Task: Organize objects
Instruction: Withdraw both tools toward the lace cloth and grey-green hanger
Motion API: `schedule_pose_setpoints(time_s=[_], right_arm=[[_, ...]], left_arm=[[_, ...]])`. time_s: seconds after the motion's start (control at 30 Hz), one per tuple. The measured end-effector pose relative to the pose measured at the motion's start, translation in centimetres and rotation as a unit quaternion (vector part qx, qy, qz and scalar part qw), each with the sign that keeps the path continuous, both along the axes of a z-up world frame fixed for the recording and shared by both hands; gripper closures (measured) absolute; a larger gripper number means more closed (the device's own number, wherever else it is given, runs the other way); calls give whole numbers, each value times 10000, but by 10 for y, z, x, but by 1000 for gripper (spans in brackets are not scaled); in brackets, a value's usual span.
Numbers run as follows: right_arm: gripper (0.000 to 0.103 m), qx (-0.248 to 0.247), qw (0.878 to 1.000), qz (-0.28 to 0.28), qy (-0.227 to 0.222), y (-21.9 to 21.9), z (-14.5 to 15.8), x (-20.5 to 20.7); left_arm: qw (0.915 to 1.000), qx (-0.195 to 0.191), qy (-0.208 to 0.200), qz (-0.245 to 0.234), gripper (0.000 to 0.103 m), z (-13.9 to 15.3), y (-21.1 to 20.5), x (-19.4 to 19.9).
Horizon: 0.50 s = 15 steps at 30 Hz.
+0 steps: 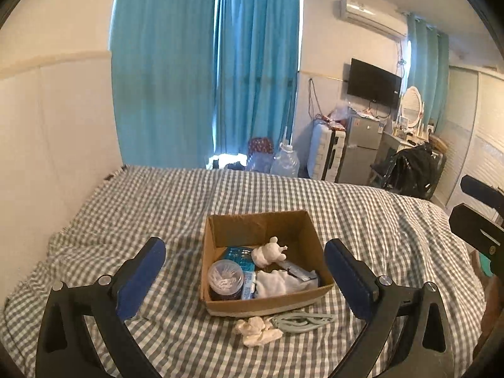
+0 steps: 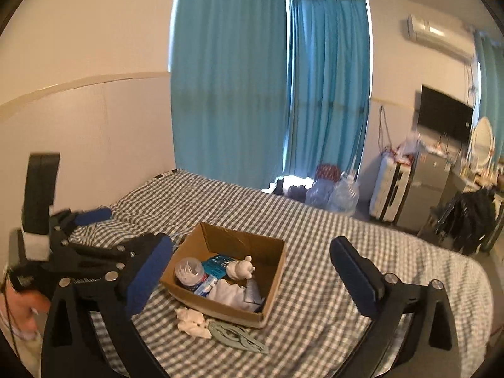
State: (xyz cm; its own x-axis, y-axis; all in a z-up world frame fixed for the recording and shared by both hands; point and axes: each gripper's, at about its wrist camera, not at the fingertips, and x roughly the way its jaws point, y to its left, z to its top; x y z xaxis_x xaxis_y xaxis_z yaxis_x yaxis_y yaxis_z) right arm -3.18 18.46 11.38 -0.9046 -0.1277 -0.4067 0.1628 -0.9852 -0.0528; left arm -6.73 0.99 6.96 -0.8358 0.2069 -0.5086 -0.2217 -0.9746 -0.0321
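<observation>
An open cardboard box (image 1: 267,305) (image 2: 220,308) stands on the checked bed. Inside it are a clear jar of cotton swabs (image 1: 225,278), a white toy figure (image 1: 269,252) (image 2: 241,267), a teal pack (image 1: 239,256) and a white cloth (image 1: 275,283). In front of the box lie a crumpled white tissue (image 1: 256,330) (image 2: 192,321) and a grey-green plastic hanger (image 1: 302,319) (image 2: 239,335). My left gripper (image 1: 245,247) (image 2: 116,228) hangs open above the bed, short of the box, with nothing between its blue pads. My right gripper (image 2: 252,244) is open and empty too; its body shows at the right edge of the left wrist view.
The grey-and-white checked bed sheet (image 1: 157,201) runs to a cream wall on the left. Beyond the bed's far edge hang blue curtains (image 1: 252,63). Large water bottles (image 1: 285,160), a white suitcase (image 1: 324,154), a small fridge (image 1: 362,145) and a chair with a black bag (image 1: 409,170) stand there.
</observation>
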Motion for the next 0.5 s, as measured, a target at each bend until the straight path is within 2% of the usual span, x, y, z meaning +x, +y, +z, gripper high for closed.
schedule_pose_setpoints(time_s=[0.1,0.2,0.3,0.5], right_arm=[[0,56,10000,39,37,-2,0,14],[0,116,9999,101,-38,-4,-14,20],[0,149,9995,128,-235,-5,-39,16],[0,276,9983,74,-510,-6,-107,-12]], left_arm=[[9999,-55,113,39,0,-1,0,17],[10000,-8,72,-11,0,-18,-2,26],[10000,20,-87,14,0,-46,-4,25],[9981,195,-553,186,0,-115,-6,-5]])
